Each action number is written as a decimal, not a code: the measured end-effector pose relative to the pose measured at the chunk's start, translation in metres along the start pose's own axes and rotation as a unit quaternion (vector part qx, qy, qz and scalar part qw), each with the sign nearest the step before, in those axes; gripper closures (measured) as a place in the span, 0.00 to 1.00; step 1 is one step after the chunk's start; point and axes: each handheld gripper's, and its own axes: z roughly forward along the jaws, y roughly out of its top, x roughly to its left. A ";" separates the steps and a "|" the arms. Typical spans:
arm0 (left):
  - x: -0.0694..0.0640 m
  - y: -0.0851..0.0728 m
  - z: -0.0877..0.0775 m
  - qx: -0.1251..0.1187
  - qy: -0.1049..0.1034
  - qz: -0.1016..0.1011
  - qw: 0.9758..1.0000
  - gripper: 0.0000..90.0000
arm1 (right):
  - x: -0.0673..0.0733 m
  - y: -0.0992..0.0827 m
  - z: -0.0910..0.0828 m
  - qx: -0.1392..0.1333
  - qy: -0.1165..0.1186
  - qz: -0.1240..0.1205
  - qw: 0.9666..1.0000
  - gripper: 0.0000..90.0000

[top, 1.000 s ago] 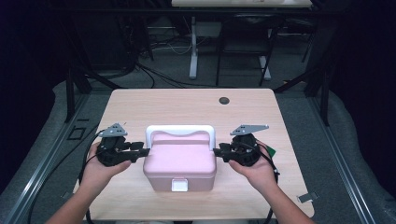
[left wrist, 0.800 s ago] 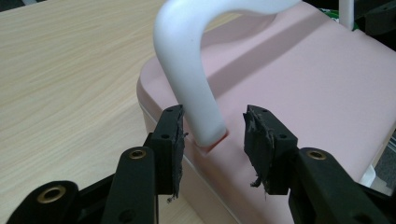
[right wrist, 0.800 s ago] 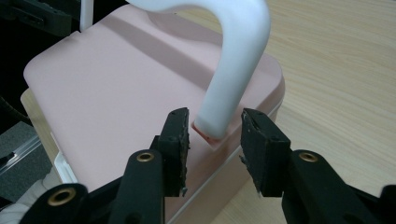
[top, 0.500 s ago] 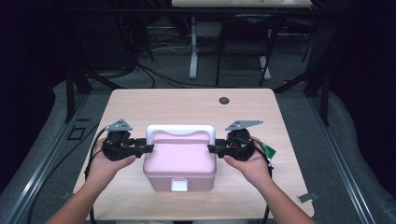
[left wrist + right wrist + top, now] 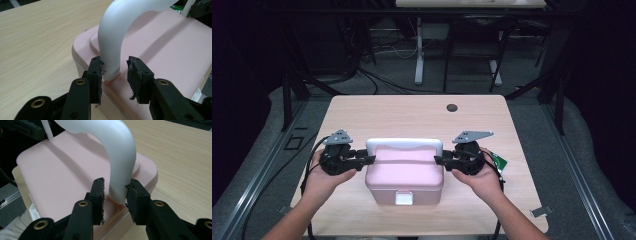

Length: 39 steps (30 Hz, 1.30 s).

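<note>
**Two grippers at the handle ends of one pink box**

One pink box [image 5: 404, 172] sits on the near half of the wooden table [image 5: 412, 112], its front wall with the white latch [image 5: 404, 198] close to the near edge. One white handle [image 5: 404, 145] arches over the lid along its far side.

The left gripper [image 5: 364, 160] comes in level from the box's left side. In the left gripper view its jaws have just been closing around the foot of the handle [image 5: 112, 50]; one pad touches it, the other stands a little off, so the grip is not closed. The right gripper [image 5: 439, 160] comes in from the box's right. In the right gripper view its jaws have just been closing too, and the handle's other foot [image 5: 122, 167] sits between them with one pad against it and the other just beside it.

Open tabletop lies beyond the box up to the far edge, where one dark round hole [image 5: 452, 107] sits. Strips of bare wood run to the left and right edges beside each hand. A green item [image 5: 498, 161] lies just behind the right hand.
</note>
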 end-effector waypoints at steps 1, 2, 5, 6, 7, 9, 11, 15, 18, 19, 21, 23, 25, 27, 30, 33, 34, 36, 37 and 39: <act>0.001 -0.001 0.000 -0.002 -0.001 0.000 1.000 0.72 | 0.000 0.000 0.000 0.000 -0.002 -0.002 1.000 0.78; 0.001 -0.001 0.000 -0.003 -0.001 0.000 1.000 0.73 | 0.000 -0.001 0.001 -0.001 -0.005 -0.005 1.000 0.79; 0.002 -0.001 0.002 -0.003 0.000 -0.004 1.000 0.75 | 0.000 -0.002 0.002 -0.003 -0.011 -0.004 1.000 0.81; 0.002 -0.001 0.003 -0.002 0.001 -0.004 1.000 0.75 | -0.001 -0.001 0.002 -0.001 -0.010 -0.001 1.000 0.82; 0.002 -0.001 0.004 -0.002 0.004 -0.003 1.000 0.75 | -0.001 -0.001 0.002 -0.001 -0.008 0.000 1.000 0.82; 0.002 -0.001 0.004 -0.002 0.009 -0.003 1.000 0.78 | -0.002 -0.001 0.002 -0.001 -0.006 0.002 1.000 0.82; 0.002 -0.001 0.004 -0.003 0.009 -0.005 1.000 0.79 | -0.002 -0.001 0.002 -0.001 -0.005 0.004 1.000 0.82; 0.002 -0.001 0.004 -0.003 0.011 -0.006 1.000 0.79 | -0.002 -0.001 0.002 0.000 -0.003 0.009 1.000 0.82; 0.001 0.000 0.003 -0.002 0.011 -0.006 1.000 0.80 | -0.002 -0.001 0.002 0.001 -0.005 0.010 1.000 0.83; 0.000 0.000 0.002 -0.001 0.011 -0.006 1.000 0.80 | -0.001 -0.001 0.001 0.000 -0.004 0.009 1.000 0.83; -0.001 -0.001 0.001 -0.002 0.012 -0.004 1.000 0.81 | 0.000 -0.001 0.001 0.001 -0.005 0.007 1.000 0.83; -0.002 -0.001 0.000 -0.001 0.013 0.000 1.000 0.81 | 0.001 -0.001 0.001 0.001 -0.010 0.003 1.000 0.83; -0.003 -0.001 -0.001 0.001 0.013 0.001 1.000 0.81 | 0.002 -0.001 0.000 0.008 -0.012 0.002 1.000 0.83; -0.003 -0.001 -0.001 0.001 0.013 0.001 1.000 0.81 | 0.003 -0.001 -0.001 0.008 -0.010 0.004 1.000 0.83; -0.005 -0.002 -0.003 0.005 0.012 0.004 1.000 0.81 | 0.005 -0.002 -0.002 0.008 -0.011 -0.001 1.000 0.83; -0.006 -0.001 -0.004 0.004 0.010 0.005 1.000 0.81 | 0.006 -0.002 -0.004 0.009 -0.010 -0.003 1.000 0.83; -0.006 0.000 -0.005 0.005 0.009 0.005 1.000 0.81 | 0.006 -0.002 -0.004 0.007 -0.008 -0.003 1.000 0.83; -0.006 0.001 -0.007 0.003 0.008 0.004 1.000 0.81 | 0.006 -0.001 -0.006 0.004 -0.007 -0.003 1.000 0.83; -0.006 0.003 -0.007 0.003 0.007 0.004 1.000 0.81 | 0.006 0.000 -0.006 0.002 -0.010 -0.002 1.000 0.83; -0.005 0.006 -0.009 0.005 0.005 0.002 1.000 0.81 | 0.006 0.002 -0.008 0.000 -0.008 0.000 1.000 0.83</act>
